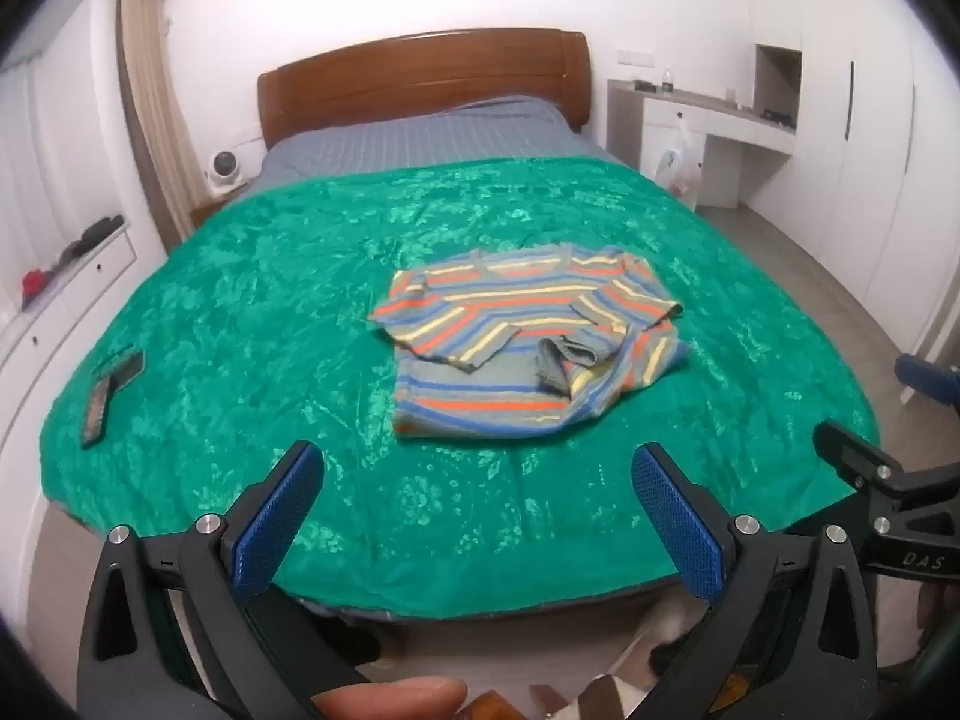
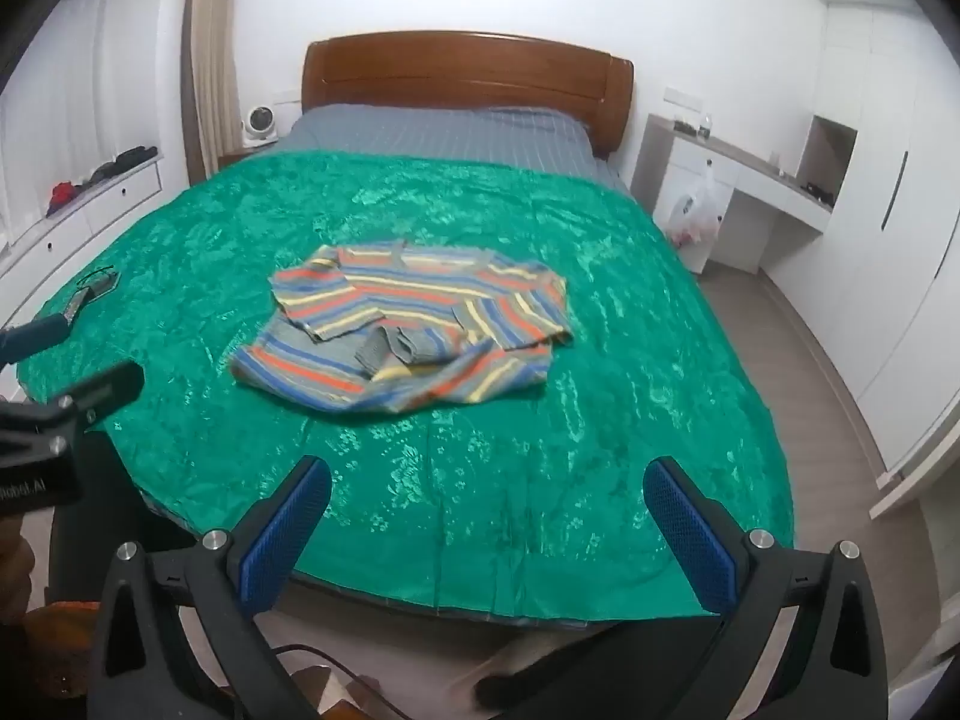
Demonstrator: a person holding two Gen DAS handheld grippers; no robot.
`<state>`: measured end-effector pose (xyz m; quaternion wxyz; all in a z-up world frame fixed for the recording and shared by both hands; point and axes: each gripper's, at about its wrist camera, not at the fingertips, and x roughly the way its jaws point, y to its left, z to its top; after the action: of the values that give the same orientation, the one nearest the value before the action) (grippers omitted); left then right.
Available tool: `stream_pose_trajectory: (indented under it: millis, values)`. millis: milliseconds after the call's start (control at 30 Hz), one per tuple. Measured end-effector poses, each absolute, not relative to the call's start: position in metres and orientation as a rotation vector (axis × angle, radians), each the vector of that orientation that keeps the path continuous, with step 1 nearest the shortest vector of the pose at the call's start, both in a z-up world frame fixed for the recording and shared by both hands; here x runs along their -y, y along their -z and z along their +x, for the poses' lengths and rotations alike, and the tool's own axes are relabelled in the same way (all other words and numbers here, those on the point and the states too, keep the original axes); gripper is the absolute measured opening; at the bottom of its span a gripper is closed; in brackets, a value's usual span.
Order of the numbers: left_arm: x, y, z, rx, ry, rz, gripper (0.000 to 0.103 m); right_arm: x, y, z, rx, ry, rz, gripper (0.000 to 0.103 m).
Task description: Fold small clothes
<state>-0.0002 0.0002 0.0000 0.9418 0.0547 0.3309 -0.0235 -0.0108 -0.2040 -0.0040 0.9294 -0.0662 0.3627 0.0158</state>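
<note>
Green shiny patterned bedspread (image 1: 240, 312) covers one wooden-headboard bed (image 1: 420, 69); one striped knit child's sweater (image 1: 528, 342), partly folded, lies well ahead of both jaw pairs. Left gripper (image 1: 474, 510) and right gripper (image 2: 486, 516) gape wide, empty, apart from the cloth.

The small shirt (image 1: 528, 342) carries grey, blue, orange and pale yellow stripes. Beneath it, the bed's cover (image 1: 252, 312) is shiny green with a leafy pattern; the sheet (image 1: 414, 141) is grey-blue, the headboard (image 1: 420, 72) brown. Each claw (image 1: 477, 516) (image 2: 486, 531) is black with blue textured pads (image 1: 678, 531).
</note>
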Motion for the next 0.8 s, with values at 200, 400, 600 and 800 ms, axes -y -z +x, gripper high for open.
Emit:
stream_pose_trajectory:
  millis: [200,400,600,800]
  values:
    - [0.000,0.005,-0.001,-0.681,0.034,0.111,0.103,0.202,0.003,-0.011,-0.758,-0.065,-0.092,0.103]
    - [-0.020,0.004,0.011,-0.763,0.011,0.058,0.103,0.203,-0.006,-0.013,-0.665,-0.154,-0.003,0.103]
    - [-0.029,0.016,0.031,-0.834,0.029,0.025,0.103,0.199,-0.004,-0.008,-0.687,-0.197,-0.063,0.103]
    - [-0.023,0.020,0.027,-0.836,0.036,0.072,0.103,0.209,0.013,0.001,-0.808,-0.138,-0.016,0.103]
